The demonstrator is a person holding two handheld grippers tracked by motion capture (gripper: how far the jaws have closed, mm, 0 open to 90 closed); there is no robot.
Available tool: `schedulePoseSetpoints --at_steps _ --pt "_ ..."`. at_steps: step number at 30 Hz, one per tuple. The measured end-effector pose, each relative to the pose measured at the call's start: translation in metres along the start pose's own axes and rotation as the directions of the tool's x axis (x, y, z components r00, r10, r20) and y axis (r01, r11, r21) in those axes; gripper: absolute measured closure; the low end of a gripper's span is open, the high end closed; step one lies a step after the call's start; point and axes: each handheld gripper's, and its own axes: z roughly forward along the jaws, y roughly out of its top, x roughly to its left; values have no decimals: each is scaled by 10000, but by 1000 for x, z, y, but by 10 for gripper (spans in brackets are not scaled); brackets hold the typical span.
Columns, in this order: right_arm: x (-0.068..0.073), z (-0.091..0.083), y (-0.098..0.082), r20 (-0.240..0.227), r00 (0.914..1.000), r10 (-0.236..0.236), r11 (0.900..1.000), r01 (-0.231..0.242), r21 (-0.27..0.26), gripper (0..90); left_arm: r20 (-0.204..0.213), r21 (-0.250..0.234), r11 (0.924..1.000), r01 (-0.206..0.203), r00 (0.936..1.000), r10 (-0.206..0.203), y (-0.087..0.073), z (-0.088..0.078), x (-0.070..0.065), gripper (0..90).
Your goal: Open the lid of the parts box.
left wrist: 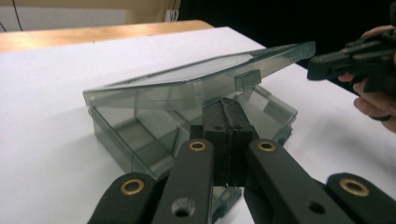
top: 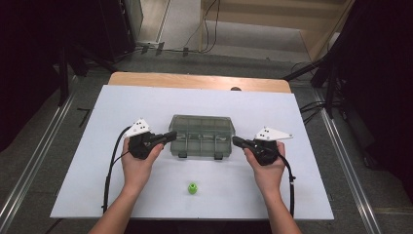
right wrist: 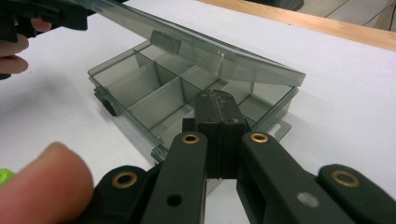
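- Both pairs of jaws are pressed together with nothing pinched between them; from above, the left gripper (top: 171, 135) points at the left end of a smoky clear plastic box (top: 202, 135) and the right gripper (top: 236, 141) points at its right end.
- From that high view, the box sits near the middle of the white table (top: 122, 105), its divided compartments showing through the plastic; the left gripper's tip reaches it from nine o'clock, the right from three o'clock.
- At six o'clock from the box, well apart from it, a small green piece (top: 193, 188) lies on the table between the two forearms.
- Looking along the left gripper (left wrist: 229, 109), its closed tip sits under the edge of the lid (left wrist: 187, 81), which is tilted up off the tray (left wrist: 121, 135). The lid slopes upward toward two o'clock, where the other gripper's black tip (left wrist: 322, 65) is at the lid's far corner.
- Looking along the right gripper (right wrist: 217, 105), its shut tip is just below the lid's (right wrist: 224, 60) near edge, over the open tray (right wrist: 140, 88) with its dividers. At eleven o'clock the other gripper (right wrist: 70, 16) meets the raised far end of the lid.
- A fingertip (right wrist: 42, 186) fills the seven o'clock corner, with a green sliver at the left edge beside it.
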Motion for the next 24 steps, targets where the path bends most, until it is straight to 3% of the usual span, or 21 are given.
schedulePoseSetpoints --at_steps 6,11,22,24 --pt "2 7 4 91 9998 -192 9997 194 -145 877 -140 -276 9995 -135 9998 132 7 3 2 886" --pt "2 14 11 434 9991 13 9999 -6 -159 877 -229 -477 9987 -200 9996 190 13 6 6 886" --pt "-2 18 23 485 9988 32 9989 -9 -475 877 -224 -714 9974 -138 9997 122 21 11 10 886" --pt "-4 19 27 366 9991 208 9977 -184 -657 877 -286 -775 9968 -198 9994 176 23 12 10 886"
